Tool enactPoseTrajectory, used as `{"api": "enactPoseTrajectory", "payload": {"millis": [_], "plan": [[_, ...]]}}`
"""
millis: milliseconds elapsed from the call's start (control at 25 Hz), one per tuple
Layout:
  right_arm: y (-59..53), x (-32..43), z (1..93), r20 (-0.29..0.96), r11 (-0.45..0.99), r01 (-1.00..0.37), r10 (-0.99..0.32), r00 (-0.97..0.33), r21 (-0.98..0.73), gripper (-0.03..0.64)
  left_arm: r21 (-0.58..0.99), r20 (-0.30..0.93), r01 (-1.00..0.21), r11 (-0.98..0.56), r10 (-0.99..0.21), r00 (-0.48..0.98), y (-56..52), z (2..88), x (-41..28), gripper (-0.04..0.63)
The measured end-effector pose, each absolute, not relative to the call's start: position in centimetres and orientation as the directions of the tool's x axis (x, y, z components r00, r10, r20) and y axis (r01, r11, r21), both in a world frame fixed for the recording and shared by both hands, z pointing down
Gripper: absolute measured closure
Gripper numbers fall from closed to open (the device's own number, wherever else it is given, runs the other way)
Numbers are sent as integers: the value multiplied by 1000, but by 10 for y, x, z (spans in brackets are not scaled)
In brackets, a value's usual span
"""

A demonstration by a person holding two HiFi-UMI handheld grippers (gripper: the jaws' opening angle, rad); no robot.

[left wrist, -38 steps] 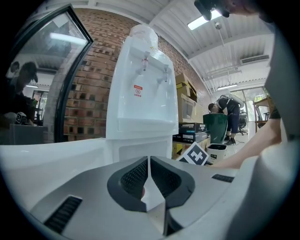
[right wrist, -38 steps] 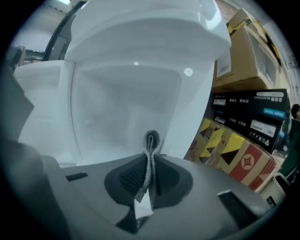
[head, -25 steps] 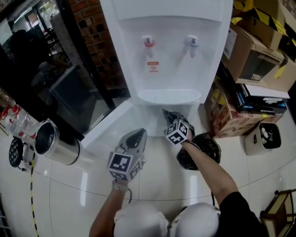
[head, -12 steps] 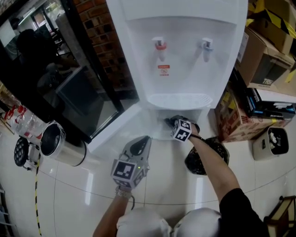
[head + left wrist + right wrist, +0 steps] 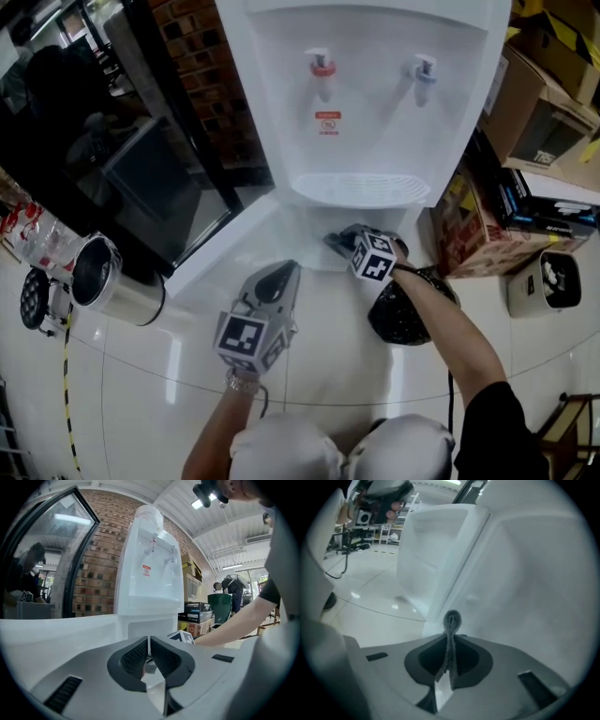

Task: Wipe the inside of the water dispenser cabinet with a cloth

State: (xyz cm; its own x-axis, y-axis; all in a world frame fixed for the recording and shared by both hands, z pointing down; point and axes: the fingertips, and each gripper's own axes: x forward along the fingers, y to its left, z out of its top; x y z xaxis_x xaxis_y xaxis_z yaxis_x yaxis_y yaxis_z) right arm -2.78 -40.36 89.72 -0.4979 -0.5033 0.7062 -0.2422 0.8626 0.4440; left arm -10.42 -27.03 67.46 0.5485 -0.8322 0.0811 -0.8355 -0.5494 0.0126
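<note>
Right gripper view, right tongs [image 5: 450,638] clamped on grey cloth [image 5: 452,620] by cabinet wall [image 5: 525,573], left tongs [image 5: 149,641] together, red label [image 5: 328,120] unreadable.

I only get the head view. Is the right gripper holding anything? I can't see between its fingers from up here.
Observer: Yes. The right gripper is shut on a grey cloth, folded into a loop poking out past its fingers.
Operator: What's in front of it?
Observer: A white cabinet wall, close ahead; whether the cloth touches it, I can't tell.
Operator: Is the left one holding something too?
Observer: No. The left gripper is shut, nothing between its fingers.
</note>
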Motion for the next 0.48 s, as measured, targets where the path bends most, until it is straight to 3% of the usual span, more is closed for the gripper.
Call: {"api": "enactPoseTrajectory", "payload": {"millis": [80,200,480], "plan": [[-430,-23,884,642,791,-352,-612,-462,501,594,15,73,-837,-548,-834,547,-271,673,-103,574],[-457,-15,892,617,733,-451,-676,-402,509,594,13,80,-830,-557,-827,556,-267,675,-99,574],[-452,-9,930,707,771,-330,-634,-313,545,594,16,80,-837,-547,-834,546,-266,676,-104,574]]}}
